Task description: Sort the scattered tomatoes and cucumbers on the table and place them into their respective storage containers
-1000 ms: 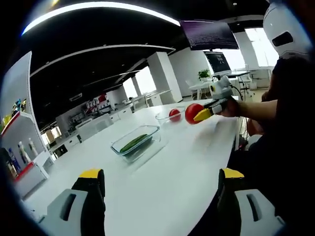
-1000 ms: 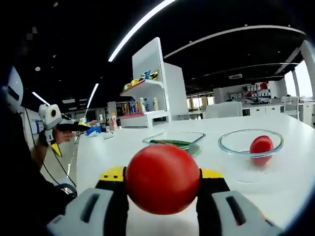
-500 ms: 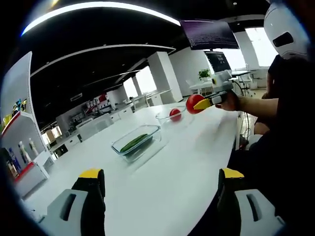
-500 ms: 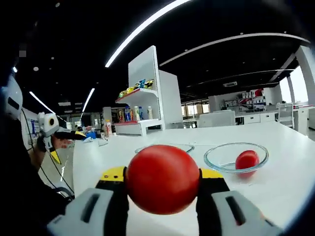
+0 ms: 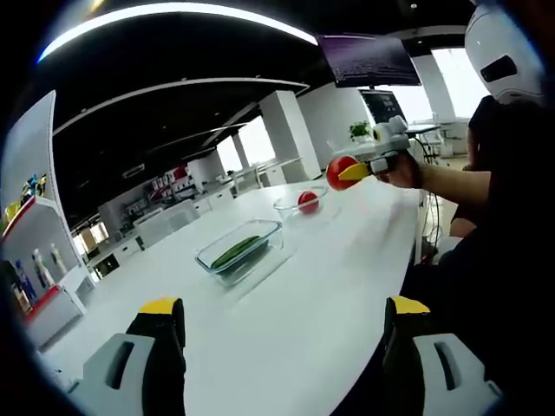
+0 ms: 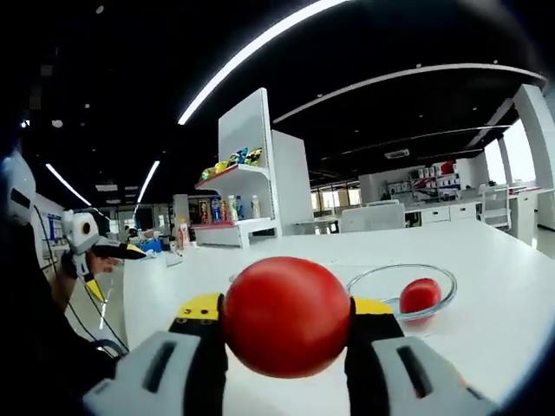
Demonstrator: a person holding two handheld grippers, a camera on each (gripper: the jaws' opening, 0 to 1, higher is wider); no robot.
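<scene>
My right gripper (image 6: 286, 305) is shut on a red tomato (image 6: 286, 316), held above the white table (image 6: 486, 329). Beyond it to the right stands a round glass bowl (image 6: 364, 279) with another tomato (image 6: 420, 295) inside. From the left gripper view, a hand holds that right gripper (image 5: 375, 161) with its tomato (image 5: 338, 172) in the air, up and right of the bowl (image 5: 290, 208). A rectangular glass container (image 5: 217, 260) holds a green cucumber (image 5: 236, 252). My left gripper (image 5: 284, 308) is open near the table's front, nothing between its jaws. It also shows far left as the left gripper (image 6: 97, 251).
A white shelf unit (image 6: 251, 195) with bottles and packets stands behind the table. A person's sleeve and body (image 5: 503, 217) fill the right side beside the table edge. Desks and chairs (image 6: 381, 217) stand in the background.
The right gripper has carried its tomato higher and further toward the round bowl, which now sits lower and nearer in its view. The left gripper has stayed still and open.
</scene>
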